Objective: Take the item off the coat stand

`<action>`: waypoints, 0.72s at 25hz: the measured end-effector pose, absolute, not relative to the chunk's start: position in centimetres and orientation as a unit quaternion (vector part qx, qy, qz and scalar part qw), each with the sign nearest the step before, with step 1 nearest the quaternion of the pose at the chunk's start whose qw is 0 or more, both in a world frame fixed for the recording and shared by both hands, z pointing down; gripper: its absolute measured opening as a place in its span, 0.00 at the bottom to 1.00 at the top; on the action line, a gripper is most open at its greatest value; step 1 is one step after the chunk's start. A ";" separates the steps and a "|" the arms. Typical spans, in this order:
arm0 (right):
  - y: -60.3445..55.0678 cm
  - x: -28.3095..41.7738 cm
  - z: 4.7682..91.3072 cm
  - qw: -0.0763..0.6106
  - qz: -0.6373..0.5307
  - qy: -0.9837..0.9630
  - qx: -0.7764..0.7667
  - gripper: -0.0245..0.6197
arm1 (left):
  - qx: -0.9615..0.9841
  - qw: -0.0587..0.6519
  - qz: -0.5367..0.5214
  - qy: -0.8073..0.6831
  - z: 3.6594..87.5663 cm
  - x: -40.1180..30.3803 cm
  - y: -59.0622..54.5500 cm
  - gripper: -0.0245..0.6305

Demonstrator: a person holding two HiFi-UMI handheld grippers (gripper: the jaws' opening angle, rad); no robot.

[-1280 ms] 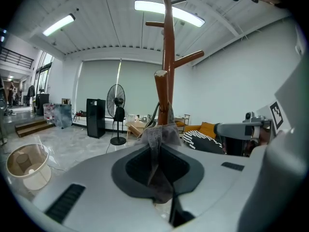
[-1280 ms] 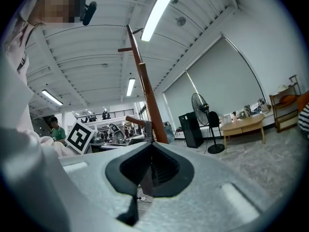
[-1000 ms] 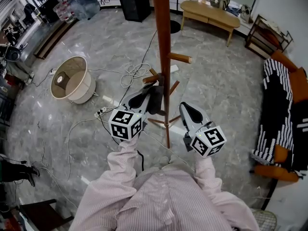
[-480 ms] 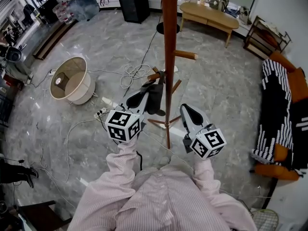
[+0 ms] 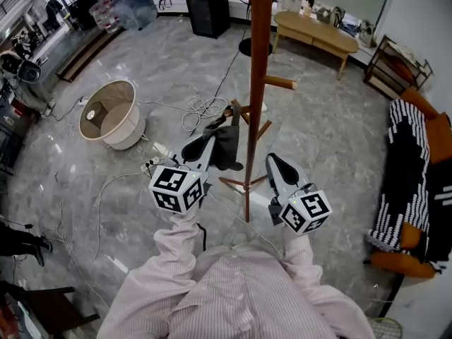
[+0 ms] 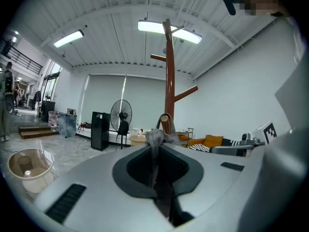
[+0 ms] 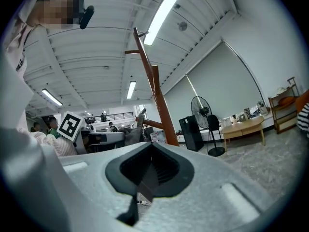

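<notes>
"Where's it hanging, then?"

"The grey cloth [image 5: 227,147] is draped over a short lower peg [image 5: 236,109] on the left of the coat stand [image 5: 258,62]. It dangles close beside the pole."

"And who's got hold of it?"

"The left gripper [image 5: 212,136]. Its jaws are pinched tight on a fold of the cloth, which lies straight ahead of its tips. The right gripper [image 5: 272,159] is round the other side of the pole with its jaws closed on nothing, and it's clear of the cloth."

"So which way does it come off?"

"The peg slants upward and its free end points back toward the left gripper. I'd say the cloth has to go up and out along that line, away from the pole. The left hand is the one placed to do it."
</notes>
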State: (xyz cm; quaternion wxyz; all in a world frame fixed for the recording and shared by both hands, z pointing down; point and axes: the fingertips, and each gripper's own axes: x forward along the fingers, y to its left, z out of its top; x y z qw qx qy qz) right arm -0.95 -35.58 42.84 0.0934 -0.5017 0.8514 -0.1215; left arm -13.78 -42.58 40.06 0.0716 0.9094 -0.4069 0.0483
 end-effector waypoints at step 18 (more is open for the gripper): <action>-34.3 -1.6 42.2 0.078 -0.129 0.875 -0.459 0.05 | 0.879 0.070 0.006 -0.472 38.2 -16.7 -39.5 0.06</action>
